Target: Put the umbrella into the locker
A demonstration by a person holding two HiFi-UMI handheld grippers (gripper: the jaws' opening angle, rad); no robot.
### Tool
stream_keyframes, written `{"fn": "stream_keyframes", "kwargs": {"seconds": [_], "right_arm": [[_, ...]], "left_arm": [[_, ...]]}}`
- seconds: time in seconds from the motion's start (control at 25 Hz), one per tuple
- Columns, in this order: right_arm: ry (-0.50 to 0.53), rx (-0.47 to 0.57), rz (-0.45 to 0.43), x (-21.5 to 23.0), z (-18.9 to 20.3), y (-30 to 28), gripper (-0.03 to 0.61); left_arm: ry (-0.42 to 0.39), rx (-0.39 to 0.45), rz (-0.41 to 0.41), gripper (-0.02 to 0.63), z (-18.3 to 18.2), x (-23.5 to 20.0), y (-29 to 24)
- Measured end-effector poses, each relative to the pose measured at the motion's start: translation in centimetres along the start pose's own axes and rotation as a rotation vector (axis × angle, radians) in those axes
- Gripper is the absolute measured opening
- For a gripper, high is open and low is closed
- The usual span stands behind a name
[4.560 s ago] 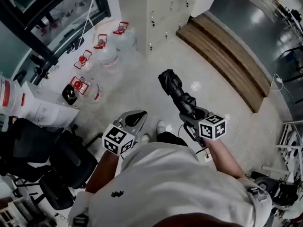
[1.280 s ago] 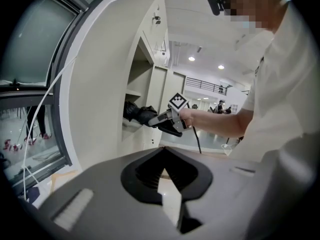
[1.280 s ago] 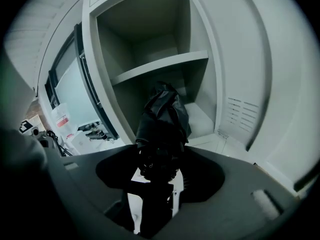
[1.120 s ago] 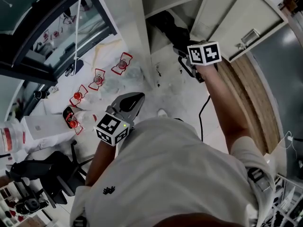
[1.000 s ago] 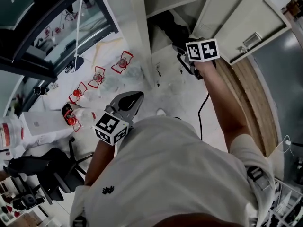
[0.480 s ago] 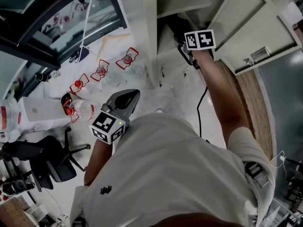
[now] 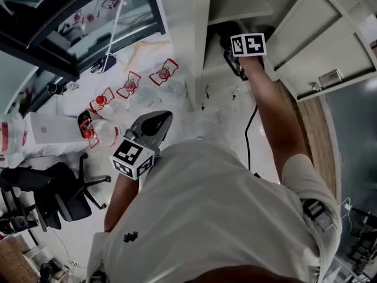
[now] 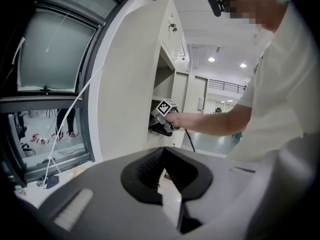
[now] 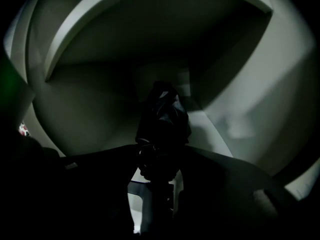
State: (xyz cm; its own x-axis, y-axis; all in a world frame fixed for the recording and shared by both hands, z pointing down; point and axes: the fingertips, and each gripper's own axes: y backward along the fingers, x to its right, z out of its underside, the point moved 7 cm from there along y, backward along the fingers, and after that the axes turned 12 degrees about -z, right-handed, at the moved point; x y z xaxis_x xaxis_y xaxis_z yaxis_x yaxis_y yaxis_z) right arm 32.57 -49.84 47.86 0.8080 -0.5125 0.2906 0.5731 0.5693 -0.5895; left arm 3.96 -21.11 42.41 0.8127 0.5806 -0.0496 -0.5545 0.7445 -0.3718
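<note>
Your right claw (image 9: 157, 184) clamped on umbrella (image 9: 163, 121) inside locker (image 9: 95, 99); left claw (image 8: 163, 170) closed, empty, over floor (image 7: 227, 108) near water jugs (image 7: 165, 79).

My head camera looks steeply down past the person's shoulders, with the locker (image 7: 200, 34) at the top centre of the frame. The left gripper (image 8: 165, 176) camera rides low and faces across the room at that same locker from some way off. It catches the right gripper (image 8: 162, 121) at the opening, mid-frame, as the head view also does. The right gripper camera looks into the dark compartment from close in, the umbrella (image 9: 162, 119) filling its centre.
</note>
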Motion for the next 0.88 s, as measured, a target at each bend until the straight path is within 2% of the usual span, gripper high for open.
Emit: {"fn": "stream_keyframes", "kwargs": {"seconds": [0.88], "right_arm": [[0.023, -0.010, 0.100, 0.4, -1.2, -3.8, 0.250]], "left_arm": [[0.024, -0.019, -0.067, 0.055, 0.9, -2.2, 3.2]]}}
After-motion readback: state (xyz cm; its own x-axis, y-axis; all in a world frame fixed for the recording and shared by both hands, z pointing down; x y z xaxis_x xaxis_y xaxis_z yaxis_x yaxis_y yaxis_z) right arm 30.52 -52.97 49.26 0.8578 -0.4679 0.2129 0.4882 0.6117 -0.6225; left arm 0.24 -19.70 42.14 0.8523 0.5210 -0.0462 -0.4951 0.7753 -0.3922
